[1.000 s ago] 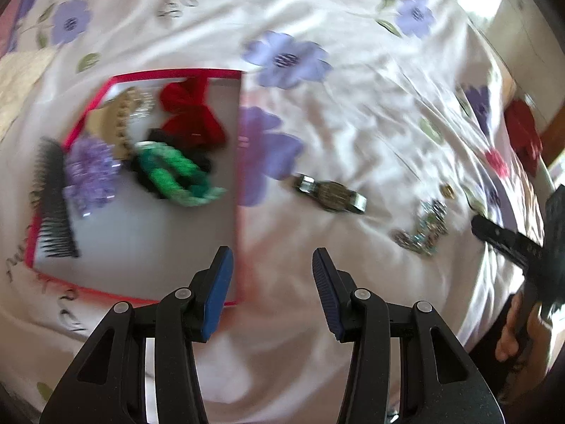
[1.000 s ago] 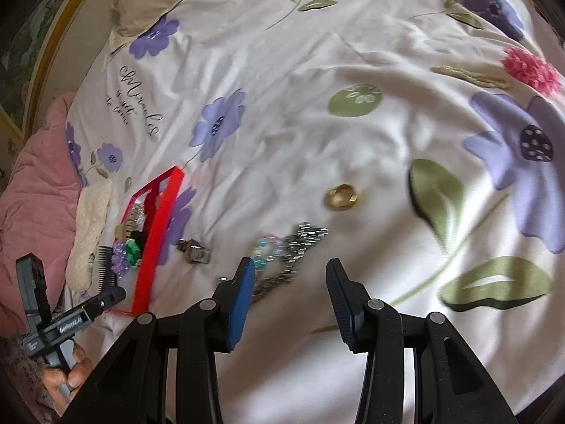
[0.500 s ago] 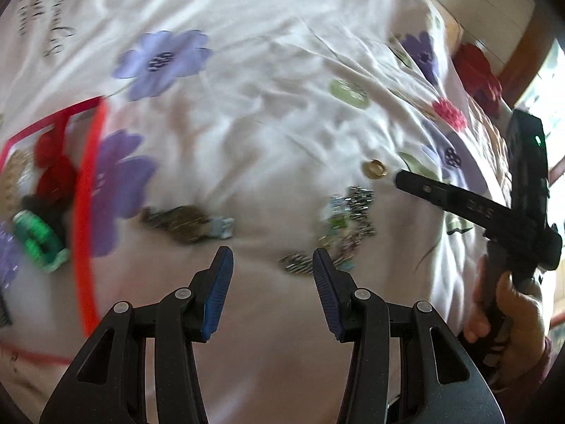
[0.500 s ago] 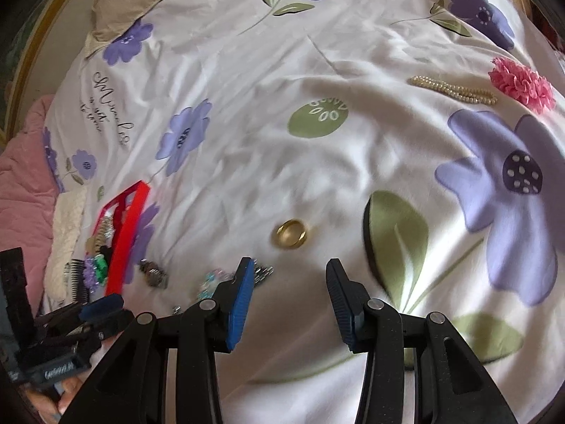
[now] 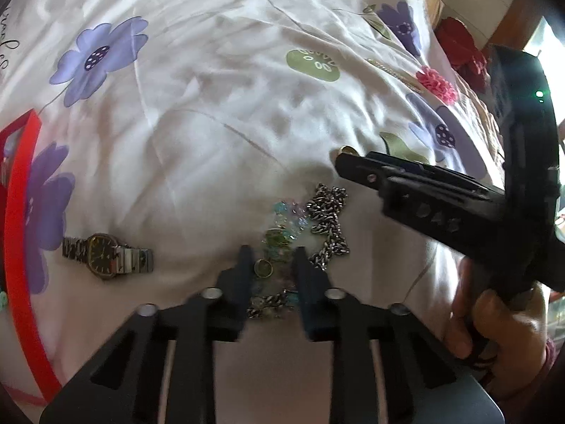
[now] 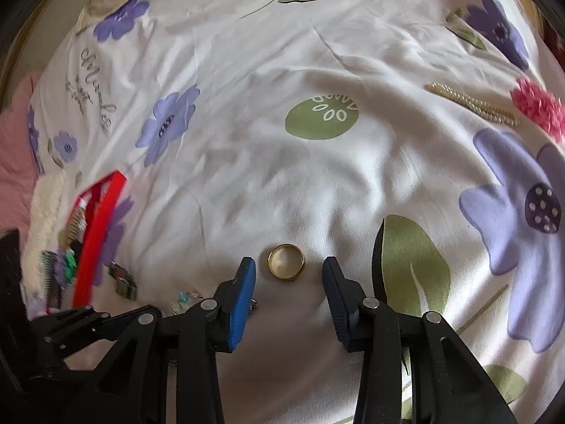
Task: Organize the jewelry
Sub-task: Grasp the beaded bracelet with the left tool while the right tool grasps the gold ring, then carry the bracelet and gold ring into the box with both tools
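Observation:
A tangle of silver chain and pale bead bracelets [image 5: 303,226] lies on the flowered bedsheet. My left gripper [image 5: 272,265] is open, its fingers on either side of the near end of that tangle. A gold ring [image 6: 286,261] lies on the sheet, and my right gripper [image 6: 287,272] is open just short of it, fingers either side. The right gripper also shows in the left wrist view [image 5: 356,166], its tip by the ring [image 5: 348,149]. A wristwatch [image 5: 106,259] lies left of the tangle. The red-rimmed tray [image 5: 21,233] with hair pieces is at the far left.
A pearl strand [image 6: 473,104] and a pink flower clip [image 6: 536,107] lie far right on the sheet. A red flower piece [image 5: 462,53] sits near the bed's far edge. The tray also shows in the right wrist view [image 6: 97,229], with the left gripper [image 6: 88,321] below it.
My left gripper has swung right from the tray, past the watch, down onto the chain tangle. My right gripper has moved forward from the tangle to the gold ring.

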